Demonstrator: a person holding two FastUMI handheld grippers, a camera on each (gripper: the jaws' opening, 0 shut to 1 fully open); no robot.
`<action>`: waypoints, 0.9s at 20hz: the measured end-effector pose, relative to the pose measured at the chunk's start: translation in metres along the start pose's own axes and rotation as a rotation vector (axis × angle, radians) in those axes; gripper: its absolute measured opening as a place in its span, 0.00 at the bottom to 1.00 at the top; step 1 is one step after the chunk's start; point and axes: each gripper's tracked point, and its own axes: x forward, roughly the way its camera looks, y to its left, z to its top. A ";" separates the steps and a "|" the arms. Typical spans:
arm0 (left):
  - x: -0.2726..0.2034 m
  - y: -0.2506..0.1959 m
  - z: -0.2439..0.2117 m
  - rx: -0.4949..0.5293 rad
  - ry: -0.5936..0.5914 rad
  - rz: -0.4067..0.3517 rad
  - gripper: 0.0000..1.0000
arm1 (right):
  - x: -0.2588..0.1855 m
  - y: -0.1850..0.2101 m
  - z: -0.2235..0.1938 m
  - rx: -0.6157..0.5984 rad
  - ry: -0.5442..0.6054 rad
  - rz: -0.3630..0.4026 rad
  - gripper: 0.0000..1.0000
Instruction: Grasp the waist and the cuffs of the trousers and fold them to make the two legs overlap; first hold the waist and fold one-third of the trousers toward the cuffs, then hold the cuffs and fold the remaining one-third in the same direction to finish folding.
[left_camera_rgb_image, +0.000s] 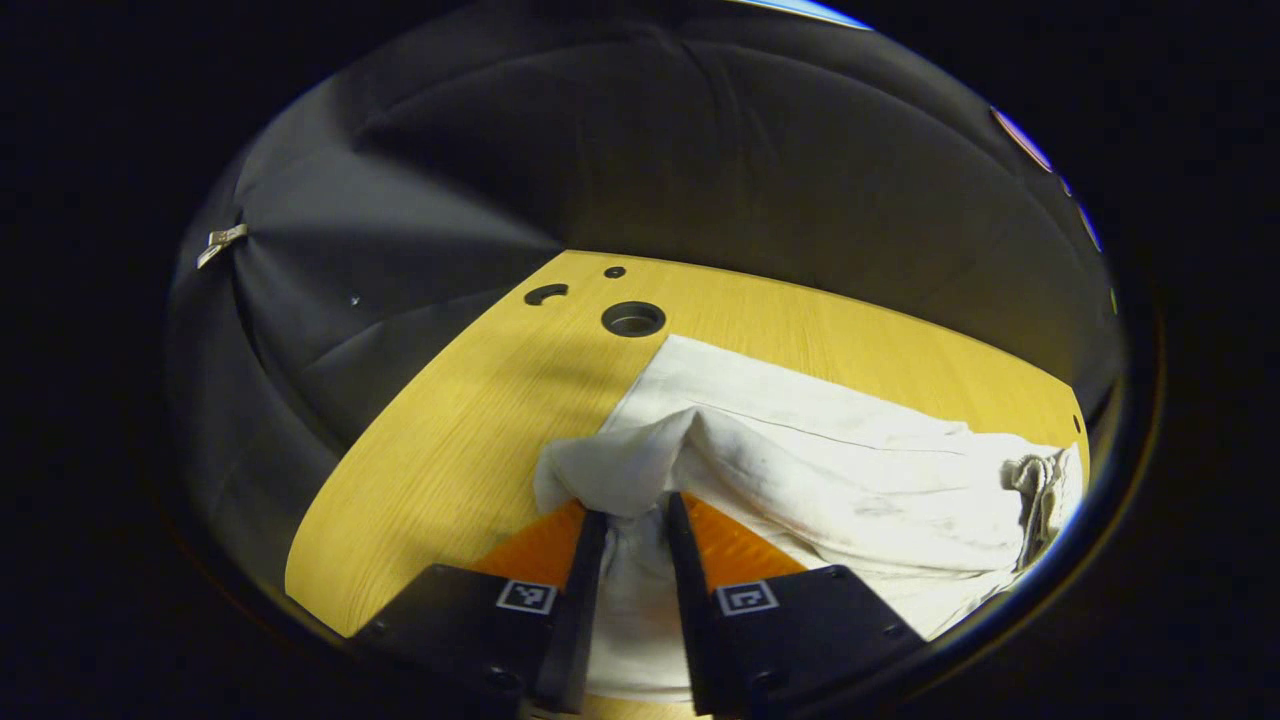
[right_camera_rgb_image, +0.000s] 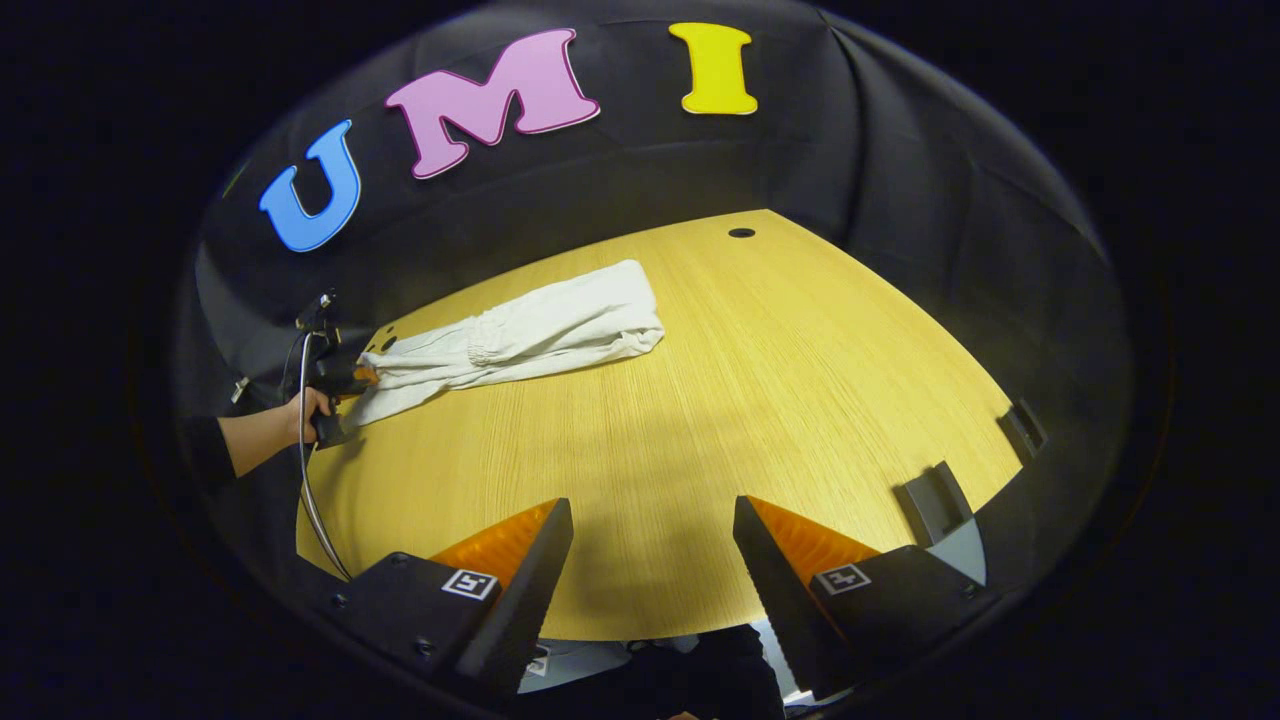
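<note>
While left gripper (left_camera_rgb_image: 632, 520) pinches crumpled white trousers (left_camera_rgb_image: 820, 470), right gripper (right_camera_rgb_image: 650, 530) gapes.

I see a yellow wood-grain table (right_camera_rgb_image: 760, 400) with a round hole (left_camera_rgb_image: 633, 319) and smaller cut-outs near its far edge. Directly on it lie the white trousers (right_camera_rgb_image: 520, 338), stretched out long toward one corner, one end bunched and raised.

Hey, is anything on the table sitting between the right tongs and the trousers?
Nothing visible. In the right gripper view, bare table lies between the open right tongs and the trousers. The left tongs already pinch the trousers' near end.
</note>
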 end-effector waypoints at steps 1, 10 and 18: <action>-0.001 -0.002 0.000 -0.004 -0.001 -0.006 0.35 | -0.001 -0.002 0.001 0.006 -0.005 -0.001 0.99; -0.019 -0.013 0.014 -0.080 -0.037 -0.030 0.05 | 0.017 -0.017 0.017 -0.027 -0.021 0.014 0.99; -0.078 -0.046 0.073 -0.121 -0.145 -0.076 0.05 | 0.026 -0.037 0.037 -0.022 -0.032 0.026 0.99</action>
